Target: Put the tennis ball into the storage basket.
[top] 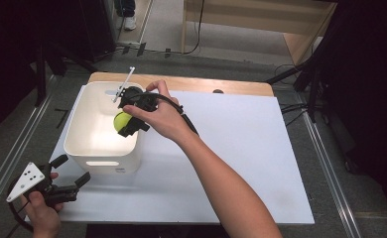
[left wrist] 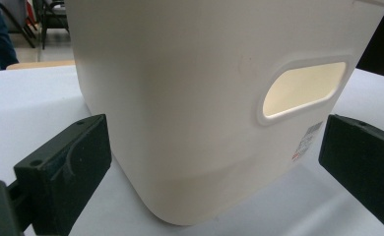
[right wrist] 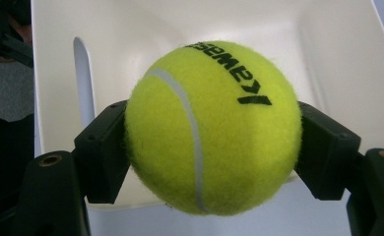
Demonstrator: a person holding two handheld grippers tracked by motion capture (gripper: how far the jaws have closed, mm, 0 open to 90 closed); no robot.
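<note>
Ball is clamped between the right gripper's two black jaws, and in the high view, a bit left of centre, it sits just over the bin's right rim, above the opening. So my guess is this is the drop-it-in-the-bin step, pretty much at the release point.

Left gripper is down in the lower left of the high view, jaws spread wide with nothing in them, parked on the white board just in front of the bin. Its own camera looks at the bin wall and the handle cutout, with one jaw on each side of the frame, neither touching it as far as I can see.

What could go wrong, imo:
- The ball hangs close to the right rim rather than over the middle. Let go here and it might clip the edge and bounce out onto the board. Tennis balls love to bounce.
- Even if it lands inside, a drop from up there onto a hard plastic floor could pop it back out.
- The bin looks light and nothing is holding it, so a knock from the right hand on the rim could shove or tip it.

Moving further in and lower before opening seems the safe call.
</note>
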